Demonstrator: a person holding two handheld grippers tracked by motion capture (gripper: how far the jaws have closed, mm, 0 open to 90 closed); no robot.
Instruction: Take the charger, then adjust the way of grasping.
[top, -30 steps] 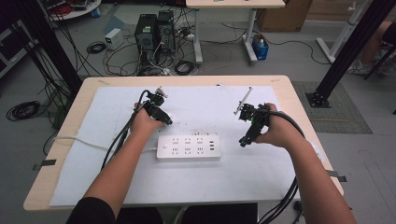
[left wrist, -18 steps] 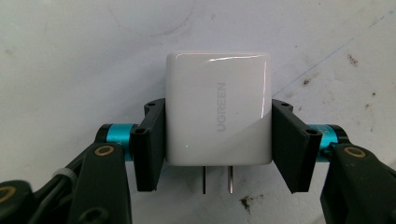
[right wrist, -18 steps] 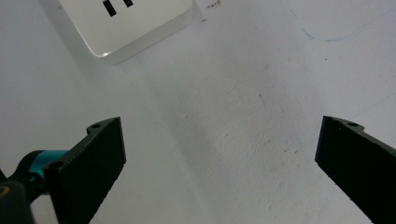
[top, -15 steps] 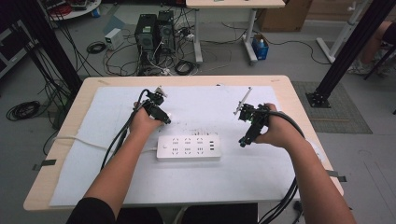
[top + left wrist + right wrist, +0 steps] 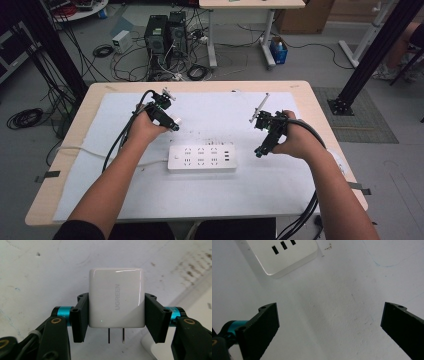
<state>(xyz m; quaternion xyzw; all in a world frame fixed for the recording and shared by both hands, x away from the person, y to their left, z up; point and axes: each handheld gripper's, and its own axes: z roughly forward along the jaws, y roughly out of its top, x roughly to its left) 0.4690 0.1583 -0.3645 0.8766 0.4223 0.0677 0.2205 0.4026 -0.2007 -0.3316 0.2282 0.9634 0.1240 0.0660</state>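
Hand-held gripper on the left [image 5: 116,315] clamps a white wall charger [image 5: 116,297] by its two flat sides, leaving the metal prongs [image 5: 116,335] free to enter a socket. It hovers above the white-covered counter [image 5: 210,115], just behind the left end of the power strip [image 5: 202,158], seemingly lining up for insertion. To the strip's right, the right hand-held gripper [image 5: 329,325] hangs with jaws spread wide and empty, likely ready to steady the strip [image 5: 283,255] when the plug presses in.

Black two-jaw left claw [image 5: 116,315] and right claw [image 5: 329,327], teal collars, brass screws, black trailing cables; bare forearms, dark short sleeves
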